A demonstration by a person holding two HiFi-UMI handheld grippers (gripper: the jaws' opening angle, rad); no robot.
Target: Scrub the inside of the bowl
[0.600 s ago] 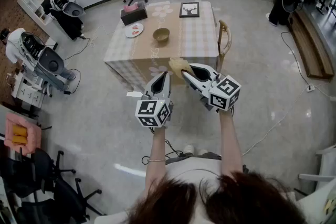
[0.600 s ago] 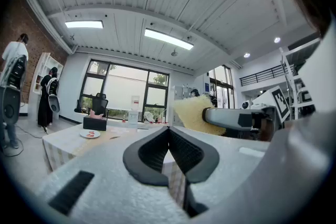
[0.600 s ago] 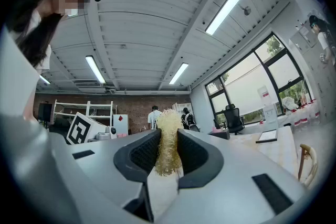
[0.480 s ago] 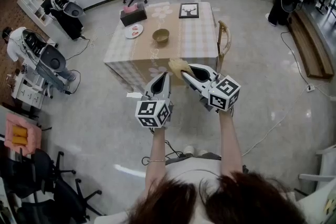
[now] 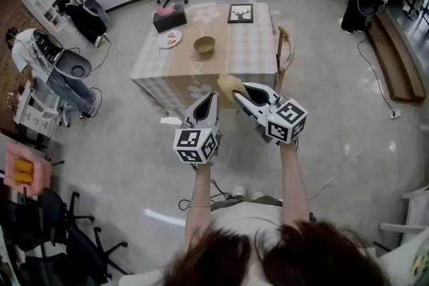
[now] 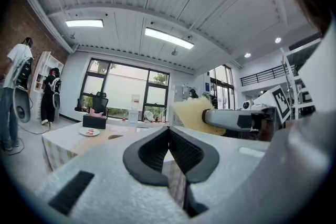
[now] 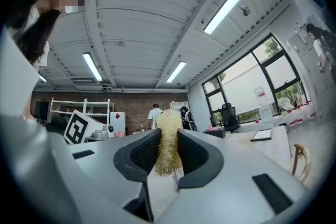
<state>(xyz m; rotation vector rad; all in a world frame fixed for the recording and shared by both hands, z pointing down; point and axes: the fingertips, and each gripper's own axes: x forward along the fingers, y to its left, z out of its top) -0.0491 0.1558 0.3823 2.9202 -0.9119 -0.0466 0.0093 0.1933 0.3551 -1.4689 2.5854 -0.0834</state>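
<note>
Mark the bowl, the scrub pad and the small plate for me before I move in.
Brown round bowl [image 5: 204,45]: head view, its inner wall.
Yellow fibrous scrub pad [image 7: 168,141]: right gripper view, its middle.
Small white plate [image 5: 165,41]: head view, bare left part.

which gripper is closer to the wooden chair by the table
Right. The right gripper sits just below-left of the chair in the head view; the left gripper is further left, in front of the table.
</note>
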